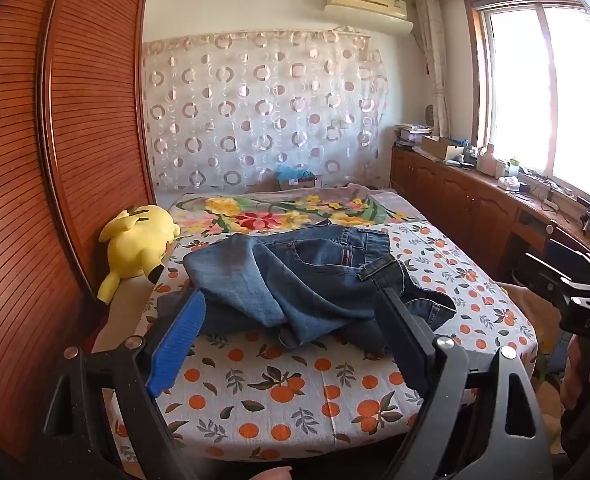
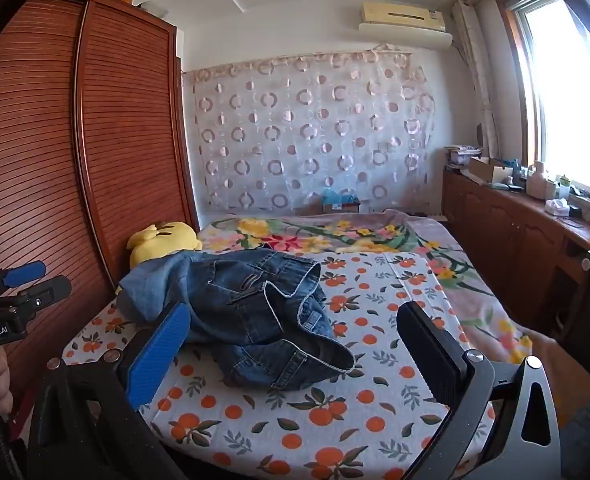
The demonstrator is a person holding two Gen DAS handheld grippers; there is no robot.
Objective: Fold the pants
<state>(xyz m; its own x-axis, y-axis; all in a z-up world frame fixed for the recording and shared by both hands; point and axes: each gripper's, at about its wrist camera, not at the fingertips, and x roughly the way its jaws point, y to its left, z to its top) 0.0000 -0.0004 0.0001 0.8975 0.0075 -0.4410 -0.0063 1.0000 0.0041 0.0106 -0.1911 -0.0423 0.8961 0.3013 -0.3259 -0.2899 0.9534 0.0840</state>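
Note:
A pair of blue jeans (image 1: 315, 280) lies crumpled in a heap on the orange-print bedsheet (image 1: 279, 396). In the right wrist view the jeans (image 2: 255, 312) sit left of centre, waistband towards me. My left gripper (image 1: 291, 300) hovers in front of the heap, open wide, with nothing between its blue finger (image 1: 179, 344) and black finger (image 1: 407, 344). My right gripper (image 2: 295, 316) also stands open and apart from the cloth, its blue finger (image 2: 157, 356) at the left and black finger (image 2: 435, 352) at the right. Each gripper shows at the other view's edge, held in a hand.
A yellow plush toy (image 1: 139, 244) lies at the bed's left edge against the wooden slatted wardrobe (image 1: 55, 160). A floral blanket (image 1: 279, 208) covers the far end of the bed. A low cabinet (image 1: 475, 200) cluttered with items runs under the window at the right.

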